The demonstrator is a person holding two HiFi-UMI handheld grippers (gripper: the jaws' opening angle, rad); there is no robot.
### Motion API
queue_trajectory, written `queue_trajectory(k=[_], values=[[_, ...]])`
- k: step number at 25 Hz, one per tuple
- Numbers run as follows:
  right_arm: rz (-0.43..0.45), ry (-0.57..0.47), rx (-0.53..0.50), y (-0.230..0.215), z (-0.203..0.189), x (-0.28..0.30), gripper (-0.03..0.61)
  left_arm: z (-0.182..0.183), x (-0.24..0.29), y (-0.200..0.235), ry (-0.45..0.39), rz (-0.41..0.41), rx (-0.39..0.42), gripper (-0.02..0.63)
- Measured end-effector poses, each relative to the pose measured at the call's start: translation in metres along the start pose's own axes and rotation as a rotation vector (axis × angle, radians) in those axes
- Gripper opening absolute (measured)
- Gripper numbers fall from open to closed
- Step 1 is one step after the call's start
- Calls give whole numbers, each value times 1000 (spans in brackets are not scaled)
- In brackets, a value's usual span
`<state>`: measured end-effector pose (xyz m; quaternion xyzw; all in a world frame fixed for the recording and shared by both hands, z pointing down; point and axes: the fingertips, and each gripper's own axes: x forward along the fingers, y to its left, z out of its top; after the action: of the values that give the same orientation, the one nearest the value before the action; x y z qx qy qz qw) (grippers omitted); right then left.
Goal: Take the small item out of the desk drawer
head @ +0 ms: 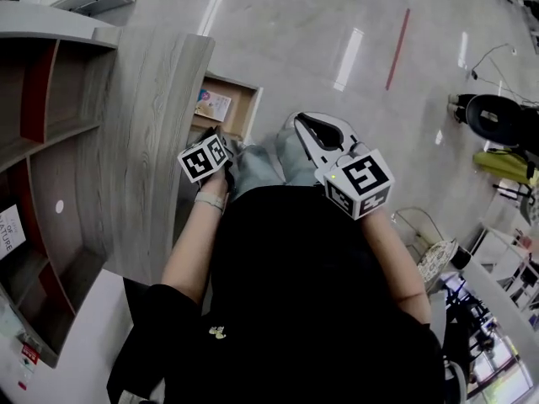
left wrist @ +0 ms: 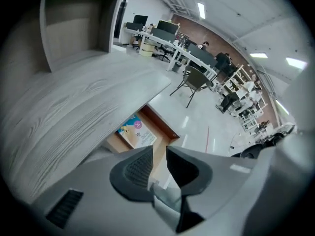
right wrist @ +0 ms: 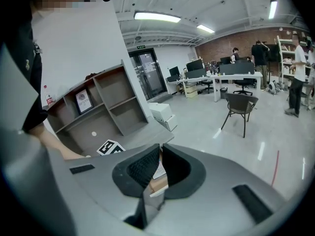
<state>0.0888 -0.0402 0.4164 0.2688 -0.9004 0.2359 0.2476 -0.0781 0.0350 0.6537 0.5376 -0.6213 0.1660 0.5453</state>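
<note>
My left gripper [left wrist: 160, 149] has its jaws a little apart and empty, and my right gripper [right wrist: 161, 149] is all but closed on nothing. Both are held above the open drawer [head: 250, 108], where the small item [head: 212, 104] lies under the desk [head: 152, 141] edge.

Bright ceiling strips [right wrist: 157, 17] glare off the floor [head: 337, 40] — fisheye-warped edges.
</note>
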Motion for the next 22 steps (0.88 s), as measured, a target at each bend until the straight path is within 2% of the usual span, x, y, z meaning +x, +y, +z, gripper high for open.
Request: queue_trajectory(k=[6,12,16,22], values=[[4,55,-18,-26,-10,-7,-2,-12,46,11,35,61,-125,160],[-9,93,-23,-55,-19,-14,-2,-13,82,12,25,128,-231,266],[-18,118,-31,-69,-26,-18,-2,-10,100,15,14,161,-258,307],[-25,164,-34,-86,-35,-18,-2,-4,120,35,-15,255,-264,385]])
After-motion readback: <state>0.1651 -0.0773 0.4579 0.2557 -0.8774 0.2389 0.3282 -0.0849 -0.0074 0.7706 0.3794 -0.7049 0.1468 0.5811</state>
